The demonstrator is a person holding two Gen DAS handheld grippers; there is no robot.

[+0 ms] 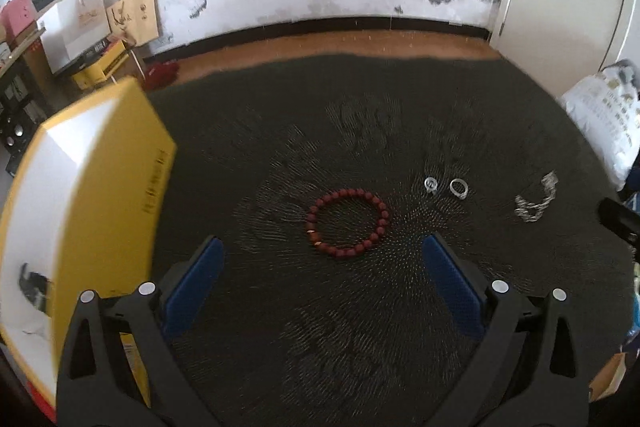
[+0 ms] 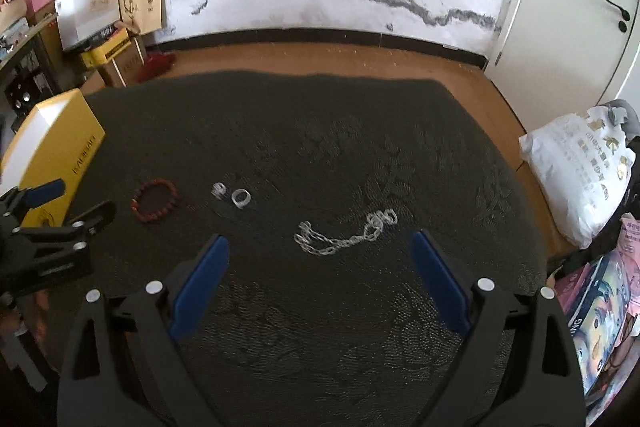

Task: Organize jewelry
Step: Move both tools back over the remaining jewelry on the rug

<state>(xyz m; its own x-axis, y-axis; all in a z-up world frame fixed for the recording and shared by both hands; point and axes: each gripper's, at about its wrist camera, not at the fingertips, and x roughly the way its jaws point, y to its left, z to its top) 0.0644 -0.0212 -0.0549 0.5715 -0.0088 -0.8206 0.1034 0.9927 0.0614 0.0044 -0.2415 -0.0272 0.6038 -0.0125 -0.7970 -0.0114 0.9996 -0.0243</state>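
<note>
A red bead bracelet [image 1: 347, 223] lies on the dark carpet [image 1: 360, 327], just ahead of my left gripper [image 1: 322, 247], which is open and empty. Two silver rings [image 1: 431, 184] [image 1: 459, 188] sit beyond it to the right, and a silver chain [image 1: 536, 201] lies farther right. In the right wrist view the chain [image 2: 344, 235] lies between and just ahead of the fingertips of my open, empty right gripper [image 2: 320, 243]. The rings [image 2: 219, 190] [image 2: 241, 198] and the bracelet [image 2: 155, 206] lie to its left. A yellow box [image 1: 84, 211] stands at the left.
The left gripper [image 2: 76, 215] shows at the left edge of the right wrist view, next to the yellow box [image 2: 52, 151]. A white bag [image 2: 580, 171] and printed boxes [image 2: 600, 315] crowd the right side. Cartons and shelves [image 2: 100, 27] stand by the far wall, beyond a strip of wooden floor [image 2: 320, 57].
</note>
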